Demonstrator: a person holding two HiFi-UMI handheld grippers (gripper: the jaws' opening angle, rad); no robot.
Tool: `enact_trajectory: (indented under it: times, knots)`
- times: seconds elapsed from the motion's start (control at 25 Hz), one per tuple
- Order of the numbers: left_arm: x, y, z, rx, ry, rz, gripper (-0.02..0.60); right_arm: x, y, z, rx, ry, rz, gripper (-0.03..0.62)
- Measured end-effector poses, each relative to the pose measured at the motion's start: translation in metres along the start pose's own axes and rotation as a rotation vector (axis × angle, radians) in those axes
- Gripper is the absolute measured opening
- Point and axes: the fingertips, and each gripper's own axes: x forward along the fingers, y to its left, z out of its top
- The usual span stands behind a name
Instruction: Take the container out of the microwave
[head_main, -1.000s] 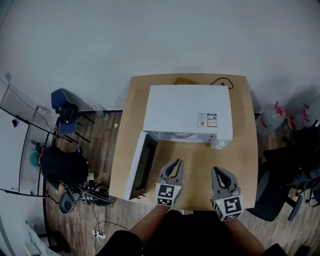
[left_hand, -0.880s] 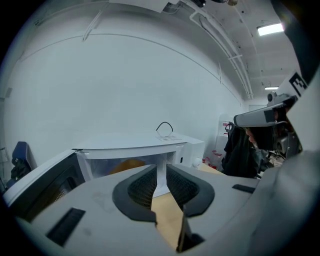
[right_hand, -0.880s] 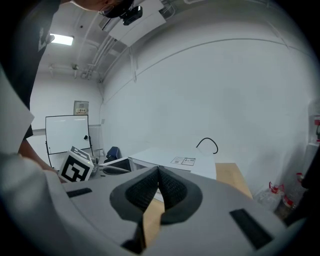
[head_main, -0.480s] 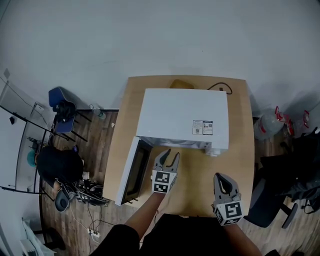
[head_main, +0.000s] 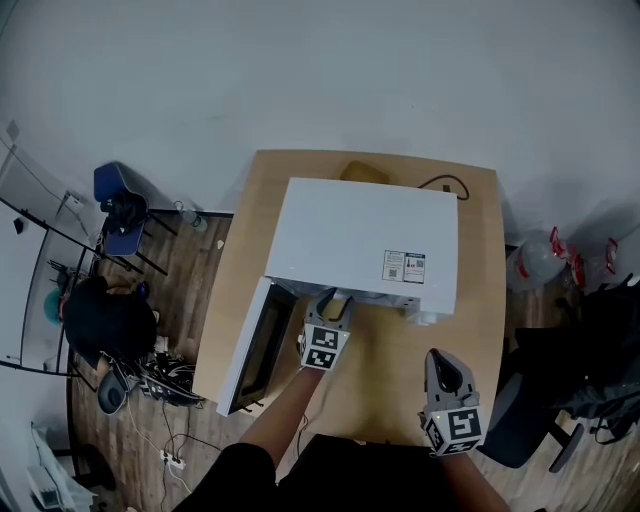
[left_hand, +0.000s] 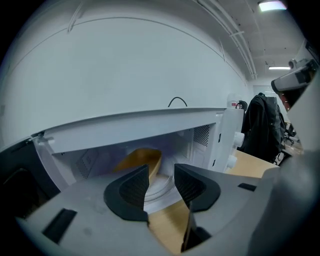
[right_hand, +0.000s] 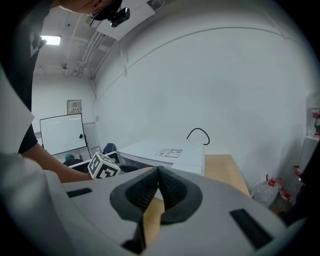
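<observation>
Fingers (right_hand: 142, 192) of our right gripper (head_main: 440, 358) are pressed together on nothing, above the table (head_main: 480, 300) near its front right corner. Farther on, our left gripper (left_hand: 161, 177) is at the mouth of the white microwave (head_main: 365, 235), its fingers opening with nothing between them. Just beyond them we see the tan container (left_hand: 142, 159) inside the cavity, on the glass turntable (left_hand: 159, 190). The microwave door (head_main: 250, 345) stands open at the left.
</observation>
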Motion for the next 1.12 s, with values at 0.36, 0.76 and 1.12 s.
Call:
enact_trajectory:
  times: [0.36, 0.76, 1.12]
  knots:
    - [0.030, 0.019, -0.019, -0.012, 0.067, 0.009, 0.166, 0.014, 0.014, 0.003, -0.019, 0.022, 0.052, 0.060]
    - [0.052, 0.024, -0.028, 0.060, 0.121, -0.020, 0.175, 0.010, 0.014, -0.005, -0.016, 0.052, 0.051, 0.060]
    - [0.072, 0.019, -0.040, 0.078, 0.215, -0.078, 0.175, 0.005, 0.015, -0.012, -0.005, 0.070, 0.062, 0.060]
